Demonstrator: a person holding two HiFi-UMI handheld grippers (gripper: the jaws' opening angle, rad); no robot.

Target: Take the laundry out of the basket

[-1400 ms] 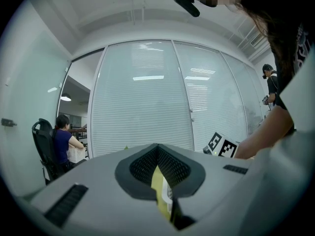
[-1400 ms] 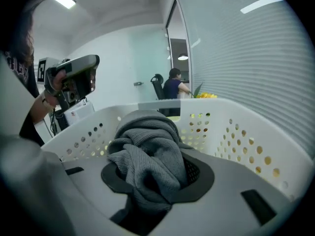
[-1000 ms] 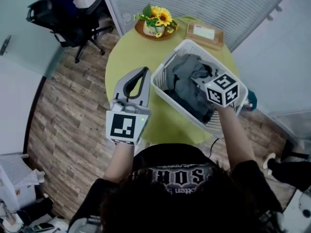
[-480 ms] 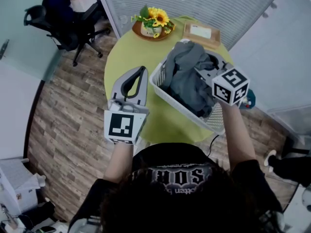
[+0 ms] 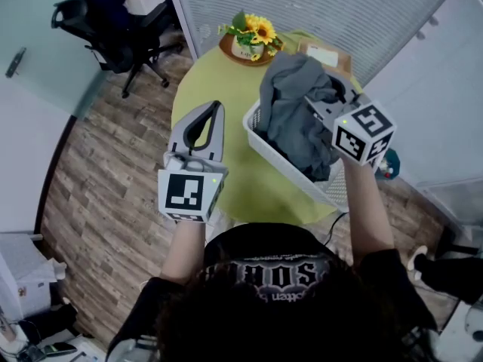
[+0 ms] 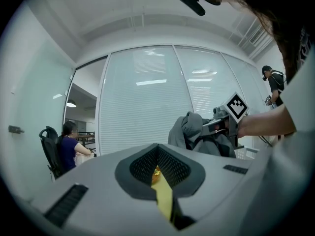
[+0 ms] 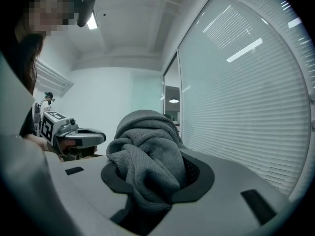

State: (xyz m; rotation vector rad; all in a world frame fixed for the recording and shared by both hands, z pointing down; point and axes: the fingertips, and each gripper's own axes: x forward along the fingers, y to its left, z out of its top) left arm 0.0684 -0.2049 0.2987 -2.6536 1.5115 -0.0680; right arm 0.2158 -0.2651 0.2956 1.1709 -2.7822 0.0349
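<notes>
Hovering left of white basket [image 5: 281, 162], left tongs [image 5: 217, 108] seen pressed together, nothing gripped. Round green surface [image 5: 226, 81] underneath; sunflower pot [image 5: 251, 35] at far edge. Basket set on surface's right half, dark laundry [image 5: 321, 170] seen inside. Grey garment [image 5: 290, 111] clamped in right tongs [image 5: 315, 102], bunched top held above rim, lower part hanging into basket.
</notes>
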